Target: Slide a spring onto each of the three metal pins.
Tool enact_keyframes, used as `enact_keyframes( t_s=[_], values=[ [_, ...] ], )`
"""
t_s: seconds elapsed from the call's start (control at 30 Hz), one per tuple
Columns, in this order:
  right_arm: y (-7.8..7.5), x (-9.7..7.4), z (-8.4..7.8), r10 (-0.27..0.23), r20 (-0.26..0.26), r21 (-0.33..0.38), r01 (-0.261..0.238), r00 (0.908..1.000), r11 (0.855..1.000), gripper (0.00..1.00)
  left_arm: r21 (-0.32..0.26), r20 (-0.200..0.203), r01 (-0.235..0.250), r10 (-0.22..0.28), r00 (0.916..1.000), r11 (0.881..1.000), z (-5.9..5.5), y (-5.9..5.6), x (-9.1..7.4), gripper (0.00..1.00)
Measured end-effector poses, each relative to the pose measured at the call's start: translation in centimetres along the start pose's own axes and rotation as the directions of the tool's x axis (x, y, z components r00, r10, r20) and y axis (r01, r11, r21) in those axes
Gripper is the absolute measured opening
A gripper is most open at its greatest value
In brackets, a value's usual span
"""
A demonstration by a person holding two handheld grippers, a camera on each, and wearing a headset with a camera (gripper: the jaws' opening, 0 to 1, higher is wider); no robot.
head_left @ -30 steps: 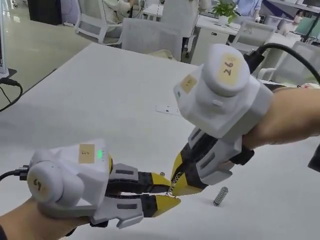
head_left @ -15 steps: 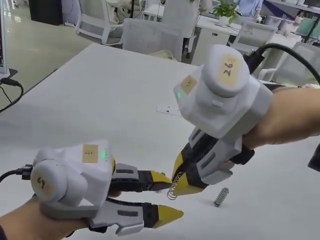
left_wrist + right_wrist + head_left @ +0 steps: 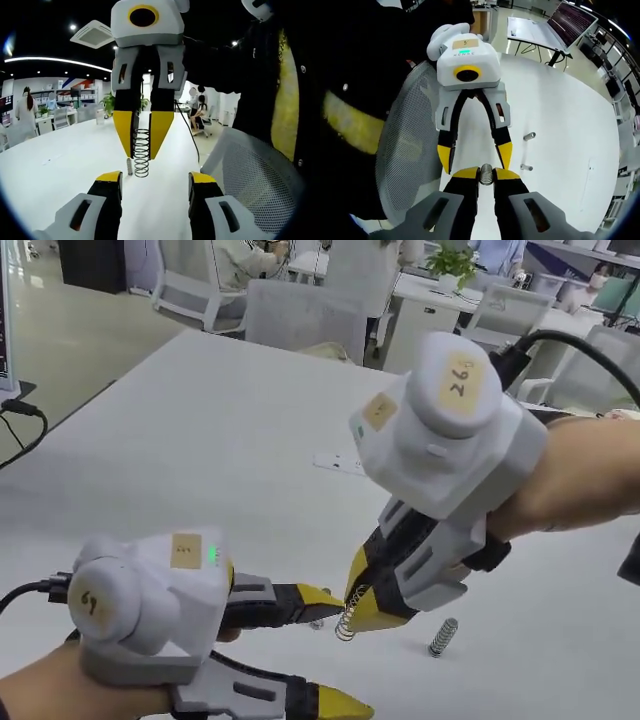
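Squeezing a spring tight between the tips of the right claw, just above the white table. Spreading the left claw wide, gripping nothing, pointing at that spring. Lying nearby on the table, a second spring.

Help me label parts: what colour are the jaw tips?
Yellow, on black jaws; clearest in the left gripper view, where the right gripper grips the spring.

One thin metal spring hangs pinched between the yellow tips of the right gripper. A second spring, grey, lies on the white table nearby.
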State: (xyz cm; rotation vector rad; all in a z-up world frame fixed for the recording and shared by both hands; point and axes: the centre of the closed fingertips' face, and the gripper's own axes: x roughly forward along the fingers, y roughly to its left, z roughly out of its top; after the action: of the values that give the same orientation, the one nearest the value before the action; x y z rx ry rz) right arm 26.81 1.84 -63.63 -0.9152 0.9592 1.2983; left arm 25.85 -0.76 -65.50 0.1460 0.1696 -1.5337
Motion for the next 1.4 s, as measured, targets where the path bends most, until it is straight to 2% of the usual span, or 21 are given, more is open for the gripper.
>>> enact_keyframes(
  t_s=[0.07, 0.37, 0.57, 1.0, 1.4],
  values=[
    [0.0, 0.0, 0.0, -0.002, 0.0, -0.002, 0.002, 1.0, 1.0, 0.08, -0.017, -0.008, 0.001, -0.001, 1.0, 1.0, -0.1, -0.1, 0.1, 0.58],
    [-0.2, -0.1, -0.1, -0.013, -0.003, -0.005, 0.013, 0.9999, 1.0, 0.08, -0.045, -0.025, 0.021, -0.022, 0.9994, 0.999, -0.4, -0.7, 0.2, 0.75],
    [-0.4, -0.1, 0.0, -0.015, 0.001, -0.005, 0.015, 0.9999, 1.0, 0.08, -0.058, -0.038, 0.023, -0.025, 0.999, 0.998, -0.6, -0.9, 0.1, 0.81],
    [-1.0, 0.0, 0.1, -0.022, 0.005, 0.001, 0.022, 0.9997, 1.0, 0.08, -0.048, -0.063, 0.005, -0.008, 0.998, 0.999, -1.4, -0.7, -0.5, 0.84],
    [-2.0, 0.0, 0.1, -0.03, 0.004, 0.006, 0.03, 0.9995, 1.0, 0.08, -0.073, -0.071, -0.06, 0.055, 0.9959, 0.996, -2.7, 0.4, -2.5, 0.85]
  ],
)
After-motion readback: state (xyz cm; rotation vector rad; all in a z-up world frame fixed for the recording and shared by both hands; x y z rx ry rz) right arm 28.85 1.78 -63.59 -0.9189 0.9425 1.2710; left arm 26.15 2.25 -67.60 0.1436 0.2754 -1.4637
